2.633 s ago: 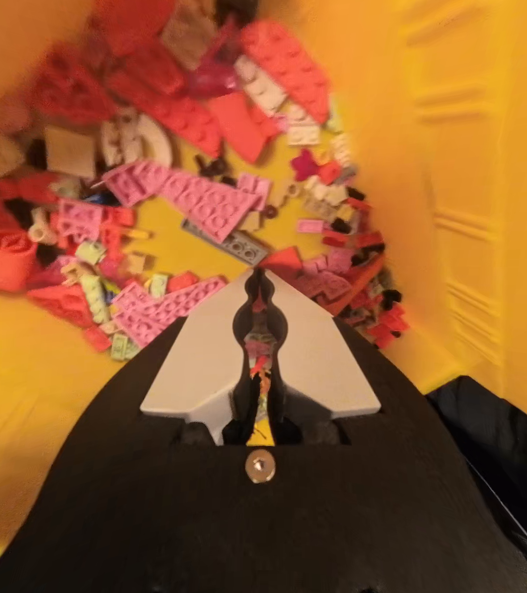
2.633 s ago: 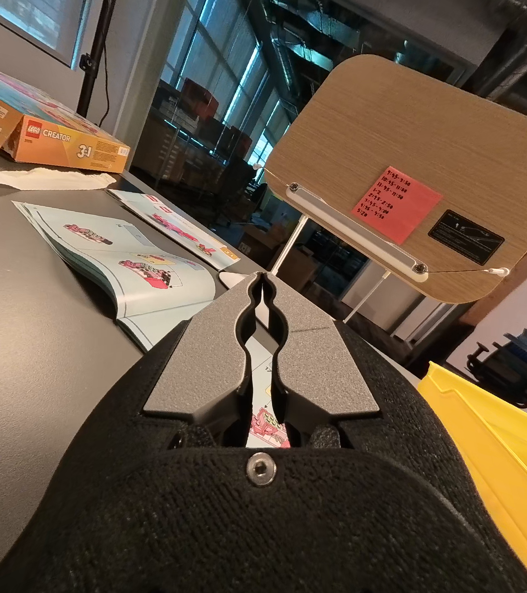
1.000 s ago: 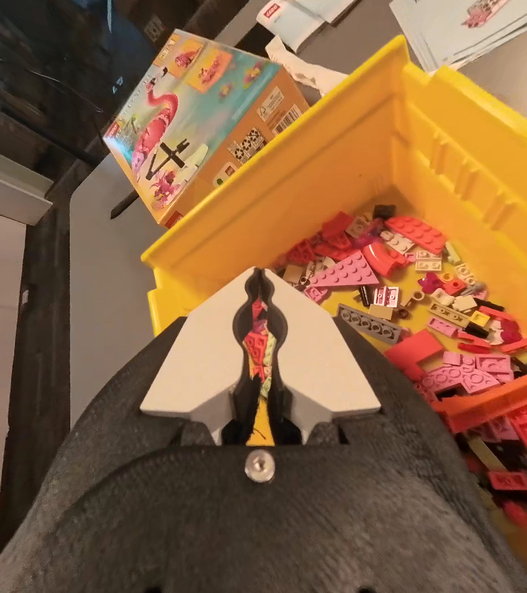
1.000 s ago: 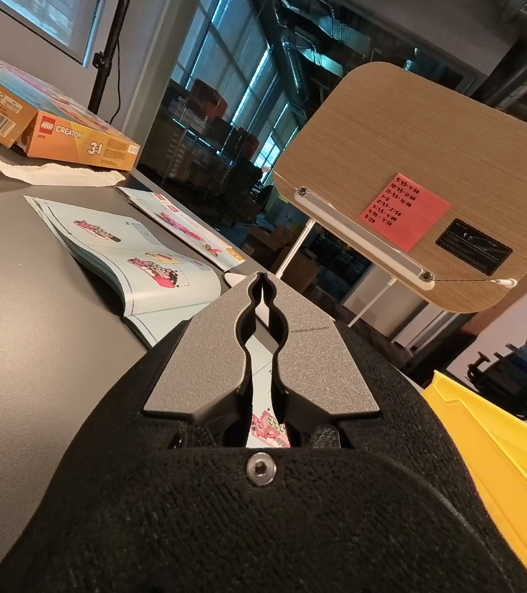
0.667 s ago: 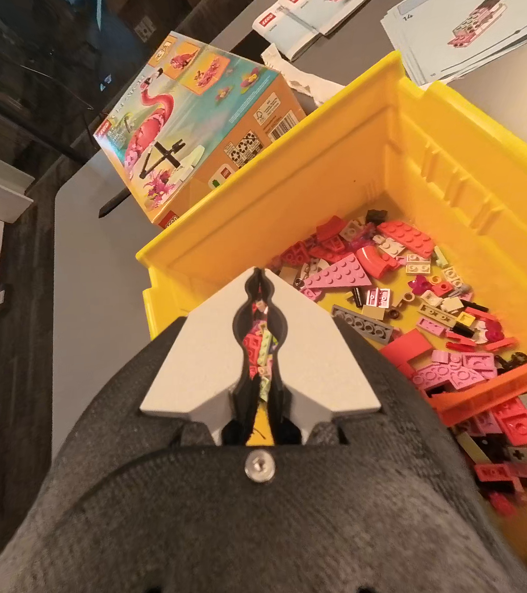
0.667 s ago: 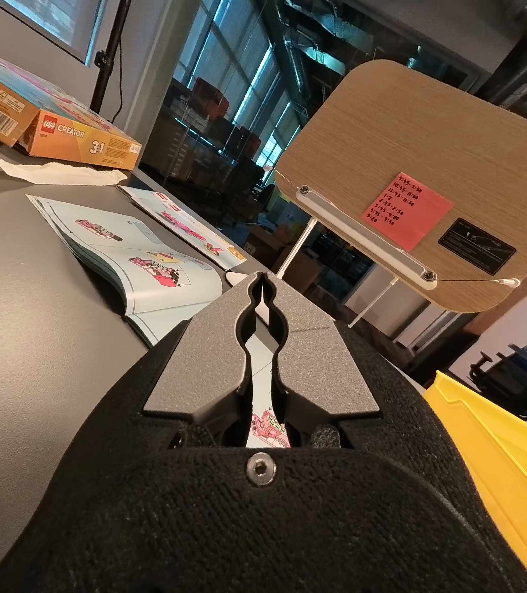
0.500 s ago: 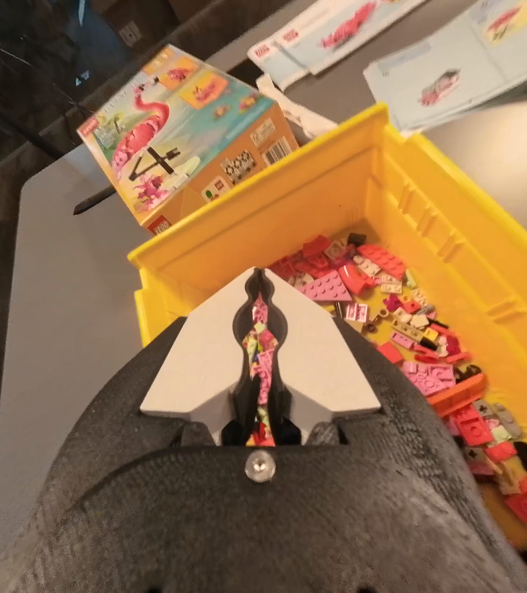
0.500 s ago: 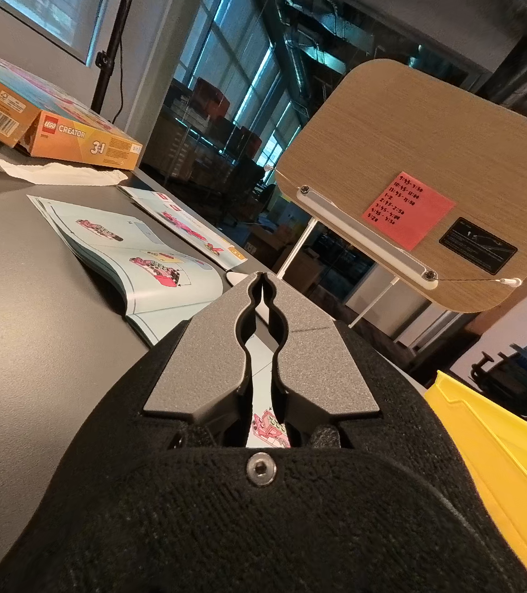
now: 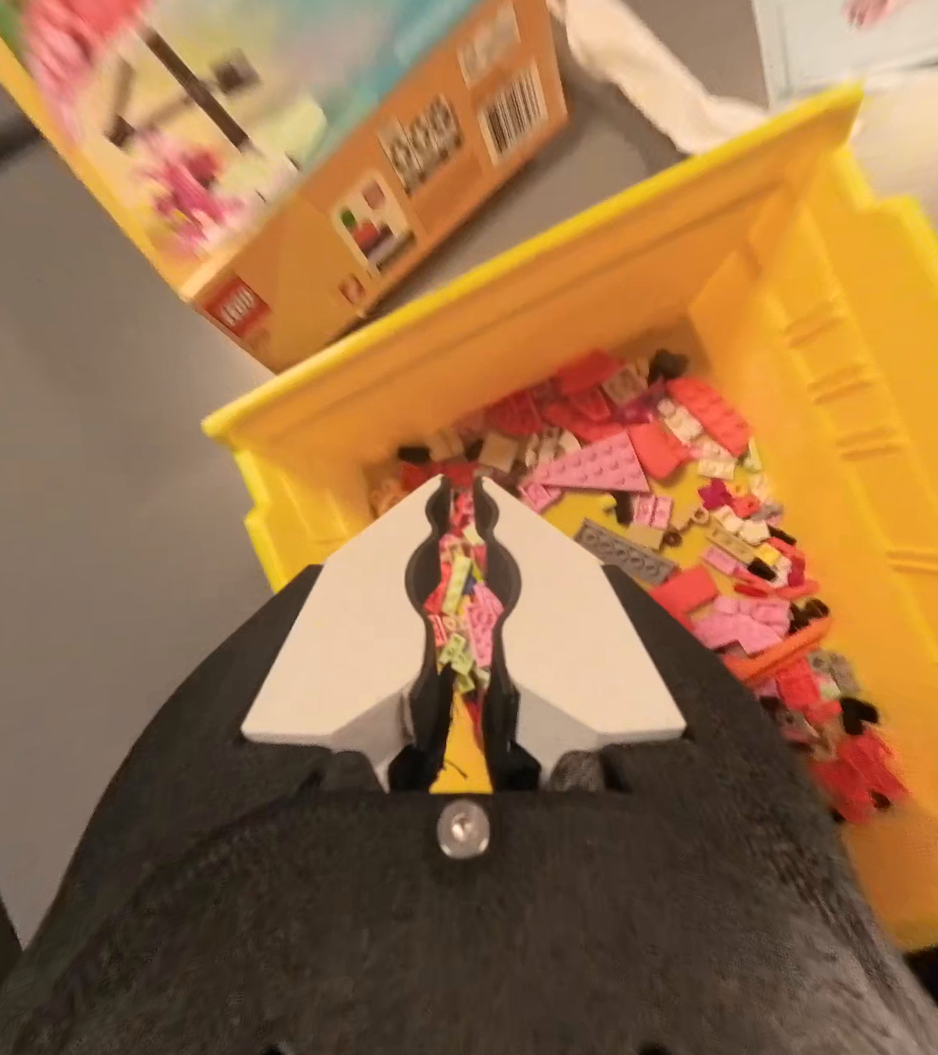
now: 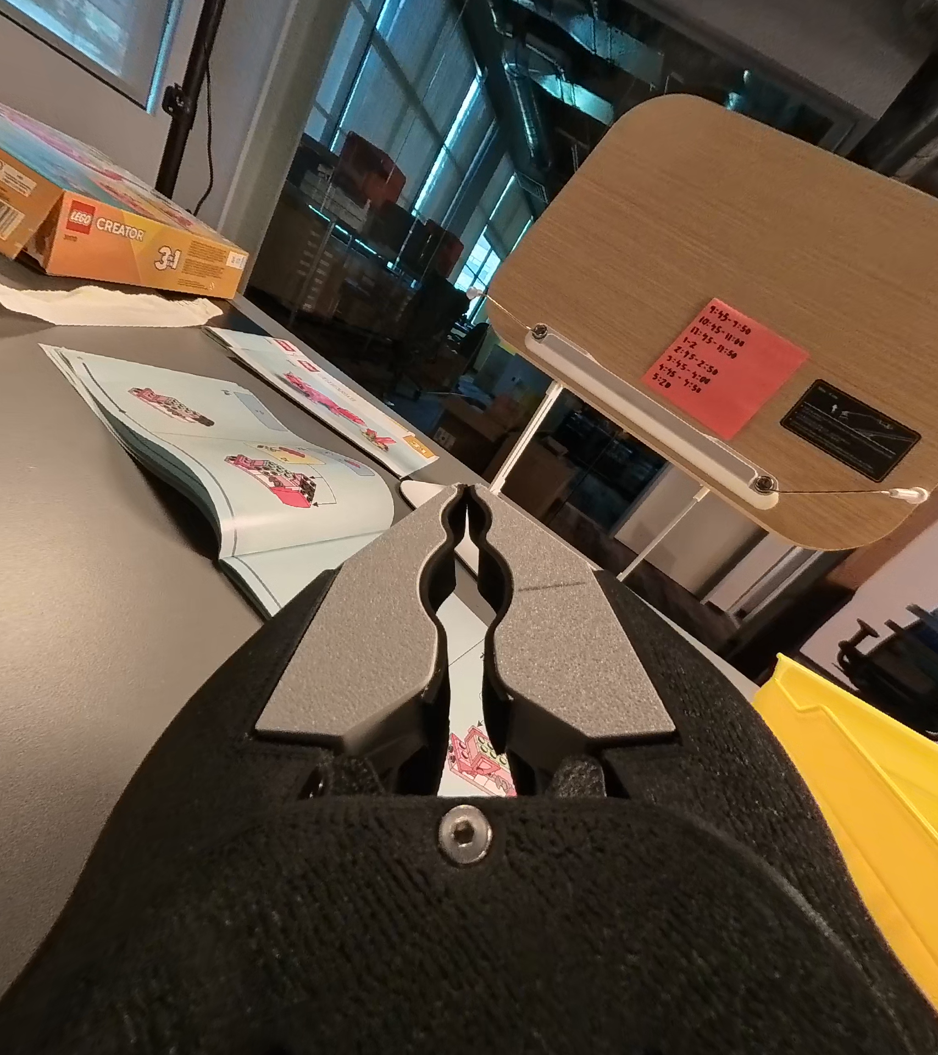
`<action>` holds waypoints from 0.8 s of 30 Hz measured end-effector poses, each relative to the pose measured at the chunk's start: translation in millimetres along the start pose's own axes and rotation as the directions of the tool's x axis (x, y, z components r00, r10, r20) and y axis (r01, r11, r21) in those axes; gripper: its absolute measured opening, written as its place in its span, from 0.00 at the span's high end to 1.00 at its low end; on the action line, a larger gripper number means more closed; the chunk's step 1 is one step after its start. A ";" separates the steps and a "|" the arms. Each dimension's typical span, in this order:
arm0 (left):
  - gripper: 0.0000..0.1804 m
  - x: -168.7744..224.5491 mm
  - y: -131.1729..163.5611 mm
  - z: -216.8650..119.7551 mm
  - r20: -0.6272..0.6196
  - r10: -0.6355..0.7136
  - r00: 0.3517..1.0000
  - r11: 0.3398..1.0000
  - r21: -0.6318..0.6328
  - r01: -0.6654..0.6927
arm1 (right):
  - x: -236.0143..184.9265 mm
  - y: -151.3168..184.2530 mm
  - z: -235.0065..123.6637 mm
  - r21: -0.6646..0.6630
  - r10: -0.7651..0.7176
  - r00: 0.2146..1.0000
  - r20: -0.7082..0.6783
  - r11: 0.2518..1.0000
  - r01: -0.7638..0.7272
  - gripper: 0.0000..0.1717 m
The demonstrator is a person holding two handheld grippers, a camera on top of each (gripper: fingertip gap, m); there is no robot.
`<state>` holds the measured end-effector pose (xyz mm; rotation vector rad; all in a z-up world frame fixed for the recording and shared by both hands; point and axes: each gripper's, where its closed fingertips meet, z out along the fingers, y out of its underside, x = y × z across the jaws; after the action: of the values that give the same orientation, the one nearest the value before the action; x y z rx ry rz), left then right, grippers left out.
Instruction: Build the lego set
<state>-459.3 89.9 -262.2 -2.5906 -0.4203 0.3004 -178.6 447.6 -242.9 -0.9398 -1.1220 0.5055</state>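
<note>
In the left wrist view, my left gripper (image 9: 462,485) hovers over the near left corner of a yellow bin (image 9: 512,319). Its fingers stand a small way apart with nothing between them. The loose bricks seen through the gap lie below in the bin. The pile includes a pink wedge plate (image 9: 598,468), a grey studded plate (image 9: 626,551) and many red and pink pieces. In the right wrist view, my right gripper (image 10: 467,492) is shut with its tips touching and nothing between them. It is low over the grey table (image 10: 27,514), next to an open instruction booklet (image 10: 261,456).
A toy brick box (image 9: 341,171) lies behind the bin and also shows in the right wrist view (image 10: 129,234), with white paper (image 10: 84,300) beside it. A second booklet (image 10: 335,399) lies further back. A wooden board on a stand (image 10: 712,228) rises ahead. The bin's edge (image 10: 883,799) is at right. Left tips to right tips: about 45 cm.
My left gripper lifted out of the bin, then swung in closer over its near left corner, and its jaws have just parted slightly. My right gripper has stayed shut and almost still.
</note>
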 end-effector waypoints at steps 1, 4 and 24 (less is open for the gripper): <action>0.96 3.2 4.2 5.0 -0.021 -0.001 1.000 0.999 -0.044 0.001 | -0.1 0.1 0.1 -0.001 0.000 1.000 0.000 1.000 0.000 1.00; 0.93 12.3 14.1 17.1 -0.057 0.015 0.998 0.989 -0.147 -0.023 | -0.5 0.2 0.2 -0.001 -0.002 1.000 0.002 1.000 0.002 1.00; 0.71 75.0 -5.1 47.6 -0.399 -0.146 0.905 0.988 -0.107 0.113 | -1.7 -0.2 0.5 0.001 -0.003 1.000 0.008 1.000 0.003 1.00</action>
<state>-404.5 141.0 -310.2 -2.5953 -0.4555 -0.3074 -179.7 446.4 -243.6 -0.9363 -1.1298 0.5074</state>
